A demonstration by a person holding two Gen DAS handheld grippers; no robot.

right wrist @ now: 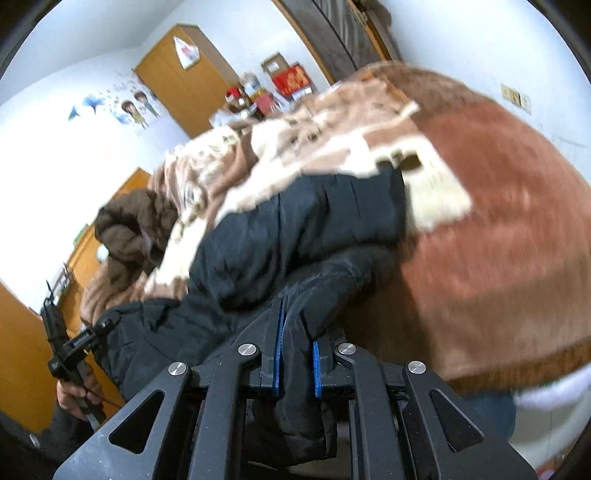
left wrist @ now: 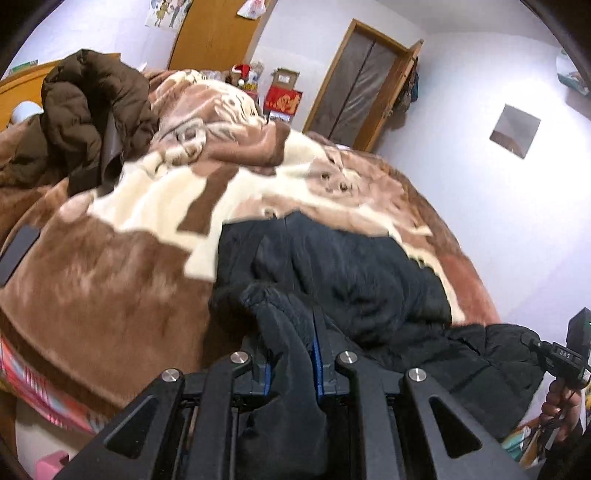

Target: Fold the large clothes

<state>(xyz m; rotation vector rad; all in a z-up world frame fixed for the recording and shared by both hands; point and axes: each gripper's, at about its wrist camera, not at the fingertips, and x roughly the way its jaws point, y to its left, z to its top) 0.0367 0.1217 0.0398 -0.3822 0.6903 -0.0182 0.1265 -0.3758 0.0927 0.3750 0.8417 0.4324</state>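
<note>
Bedroom w/ white walls, bed [left wrist: 110, 277] filling most of both views, covered by a brown-and-cream plush blanket [left wrist: 229, 177].

- Black padded jacket [left wrist: 351, 273]: lying on near-right part of bed in left wrist view, near edge hanging off toward both cams. Surface is blurring in right wrist view, so which part (hem or sleeve) is being held is hard to tell.
- Left gripper [left wrist: 291, 332]: fingers pressing together on a fleecy black fold of the jacket; blue pads [left wrist: 317, 354] showing beside the cloth.
- Right gripper [right wrist: 297, 325]: pinching another black fold of same jacket, fabric bunching between the pads and hanging down behind them.
- Brown puffer coat [left wrist: 85, 110]: sitting heaped at far left of bed, well apart from jacket.
- Wooden wardrobe [left wrist: 210, 33], far wall.
- Door w/ dark panels [left wrist: 358, 85], far right.
- Red boxes [left wrist: 282, 99] stacking up beyond bed's far end.
</note>
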